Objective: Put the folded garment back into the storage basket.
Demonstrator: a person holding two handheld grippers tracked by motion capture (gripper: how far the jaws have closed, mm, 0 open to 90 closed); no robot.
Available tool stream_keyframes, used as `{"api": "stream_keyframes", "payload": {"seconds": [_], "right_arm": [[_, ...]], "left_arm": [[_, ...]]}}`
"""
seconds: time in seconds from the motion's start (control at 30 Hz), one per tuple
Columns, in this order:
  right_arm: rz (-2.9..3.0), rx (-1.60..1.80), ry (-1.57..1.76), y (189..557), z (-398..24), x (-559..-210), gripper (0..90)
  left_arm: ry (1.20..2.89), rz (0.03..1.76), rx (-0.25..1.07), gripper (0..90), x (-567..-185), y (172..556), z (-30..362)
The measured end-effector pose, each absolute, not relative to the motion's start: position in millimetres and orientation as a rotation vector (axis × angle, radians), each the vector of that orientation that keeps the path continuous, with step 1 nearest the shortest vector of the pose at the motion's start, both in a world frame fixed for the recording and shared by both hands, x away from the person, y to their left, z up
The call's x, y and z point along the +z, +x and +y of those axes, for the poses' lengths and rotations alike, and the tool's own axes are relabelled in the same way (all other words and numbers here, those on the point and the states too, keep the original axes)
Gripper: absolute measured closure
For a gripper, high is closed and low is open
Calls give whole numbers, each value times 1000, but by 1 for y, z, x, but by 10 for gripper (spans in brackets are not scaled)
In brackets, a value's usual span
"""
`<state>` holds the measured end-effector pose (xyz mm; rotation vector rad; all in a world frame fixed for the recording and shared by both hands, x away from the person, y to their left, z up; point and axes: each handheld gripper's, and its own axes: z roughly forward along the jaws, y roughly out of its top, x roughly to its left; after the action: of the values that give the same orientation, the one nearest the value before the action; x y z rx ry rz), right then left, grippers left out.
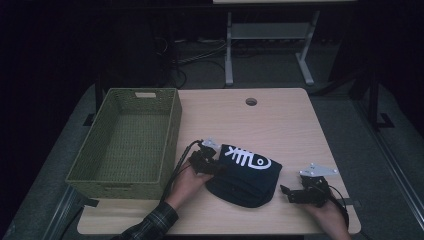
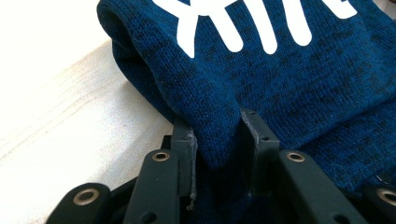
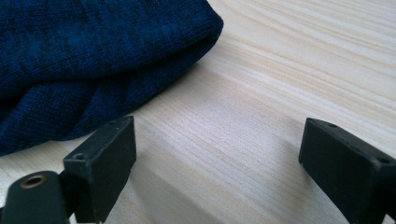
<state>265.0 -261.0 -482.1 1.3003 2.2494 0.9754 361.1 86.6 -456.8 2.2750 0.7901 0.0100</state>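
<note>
A folded dark blue knitted garment with a white fish-skeleton print [image 1: 245,175] lies on the pale wooden worktop [image 1: 280,120], near its front edge, between the person's two hand-held tools. The left gripper [image 2: 219,140] meets the garment's left edge, its black jaws clamped on a fold of the blue knit, which bulges up between the pads. The right gripper [image 3: 217,158] rests low over the bare wood just to the right of the garment, its jaws set wide apart with nothing between them; the rounded knit edge lies just beyond its left jaw, not touching it. An olive-green woven basket [image 1: 172,125] stands on the left of the worktop, near the left hand [image 1: 186,185]
</note>
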Motion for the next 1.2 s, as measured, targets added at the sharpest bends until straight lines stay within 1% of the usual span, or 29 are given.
{"api": "stream_keyframes", "payload": {"seconds": [0.1, 0.27, 0.37, 0.83, 1.2], "right_arm": [[2249, 975, 1300, 265, -261, -482, 110], [2249, 975, 1300, 265, -261, -482, 109], [2249, 975, 1300, 265, -261, -482, 110], [2250, 976, 1299, 265, -261, -482, 110], [2249, 976, 1298, 265, -261, -482, 110]], "left_arm": [[2275, 787, 16, 707, -454, 361, 87], [2299, 756, 63, 708, -444, 357, 84], [2299, 749, 61, 708, -438, 357, 85], [2206, 734, 53, 706, -395, 352, 94], [2159, 678, 62, 705, -365, 349, 103]]}}
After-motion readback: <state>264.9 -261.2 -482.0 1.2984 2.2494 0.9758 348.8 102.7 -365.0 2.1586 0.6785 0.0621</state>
